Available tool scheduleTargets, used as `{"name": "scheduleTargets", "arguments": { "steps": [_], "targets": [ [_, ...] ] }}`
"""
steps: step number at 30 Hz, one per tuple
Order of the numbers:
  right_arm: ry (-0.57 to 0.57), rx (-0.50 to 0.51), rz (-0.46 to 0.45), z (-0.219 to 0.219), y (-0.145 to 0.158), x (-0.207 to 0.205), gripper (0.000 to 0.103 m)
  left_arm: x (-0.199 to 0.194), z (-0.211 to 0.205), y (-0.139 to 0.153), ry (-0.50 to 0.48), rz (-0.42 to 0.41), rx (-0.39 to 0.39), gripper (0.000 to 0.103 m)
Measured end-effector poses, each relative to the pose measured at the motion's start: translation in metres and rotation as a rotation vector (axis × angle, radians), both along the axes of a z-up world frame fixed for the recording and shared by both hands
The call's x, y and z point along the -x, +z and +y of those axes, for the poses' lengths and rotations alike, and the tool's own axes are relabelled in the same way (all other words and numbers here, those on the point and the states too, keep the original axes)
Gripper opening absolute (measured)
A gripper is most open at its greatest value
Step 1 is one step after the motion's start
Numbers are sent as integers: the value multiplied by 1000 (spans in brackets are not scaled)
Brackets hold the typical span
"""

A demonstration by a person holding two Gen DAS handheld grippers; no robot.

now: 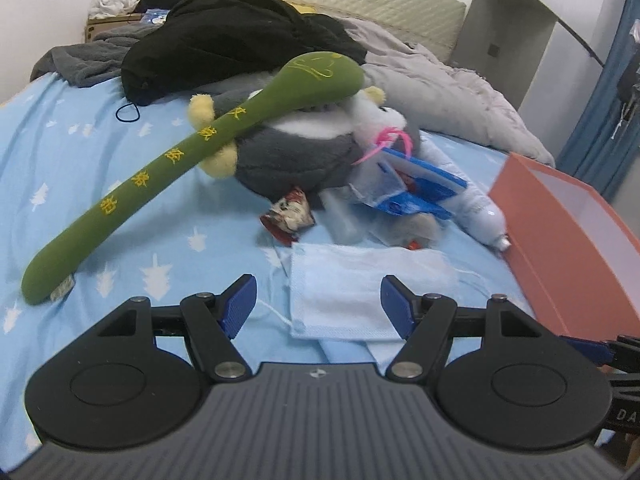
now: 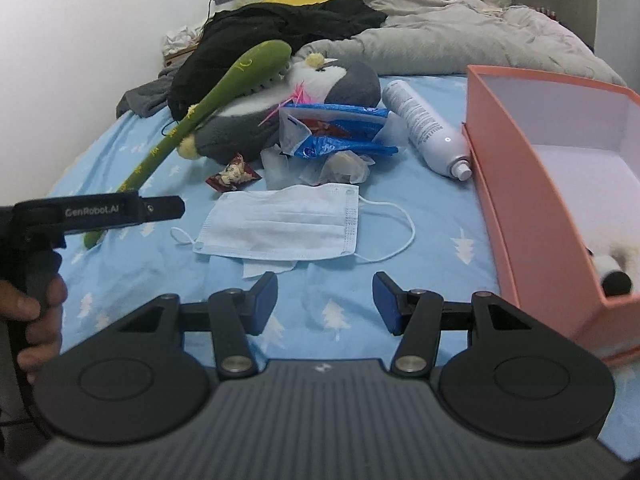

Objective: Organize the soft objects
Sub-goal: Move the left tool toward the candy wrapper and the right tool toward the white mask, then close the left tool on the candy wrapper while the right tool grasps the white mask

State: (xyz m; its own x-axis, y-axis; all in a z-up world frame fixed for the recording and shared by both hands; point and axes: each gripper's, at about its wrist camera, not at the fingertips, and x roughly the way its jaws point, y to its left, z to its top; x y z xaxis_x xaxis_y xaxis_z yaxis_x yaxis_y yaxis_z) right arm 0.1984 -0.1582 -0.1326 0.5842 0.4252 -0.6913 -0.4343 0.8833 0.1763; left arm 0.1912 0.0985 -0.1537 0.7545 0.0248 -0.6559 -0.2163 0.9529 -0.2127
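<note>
A long green plush stick (image 1: 160,176) with yellow letters leans on a grey and white plush toy (image 1: 296,148) on the blue bed sheet; both also show in the right wrist view, the stick (image 2: 224,88) and the toy (image 2: 340,80). A pale blue face mask (image 1: 352,292) lies flat just in front of my left gripper (image 1: 318,306), which is open and empty. My right gripper (image 2: 325,304) is open and empty, just short of the mask (image 2: 280,228). A pink box (image 2: 560,184) at the right holds a white fluffy toy (image 2: 612,264).
A white spray bottle (image 2: 424,124), a blue plastic packet (image 2: 336,128), crumpled tissue (image 2: 340,168) and a small snack wrapper (image 2: 234,174) lie around the plush toy. Black clothes (image 1: 224,40) and a grey duvet (image 2: 460,32) are piled at the bed's head. The left gripper's body (image 2: 100,212) sits at the left.
</note>
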Motion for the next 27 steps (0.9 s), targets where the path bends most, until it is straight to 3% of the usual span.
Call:
{"name": "scheduleTargets", "arguments": {
  "steps": [21, 27],
  "targets": [
    [168, 91, 46, 42, -61, -84, 55, -121, 29, -57, -4, 37, -76, 73],
    [205, 83, 51, 43, -72, -91, 53, -138, 23, -66, -5, 36, -103, 57]
  ]
}}
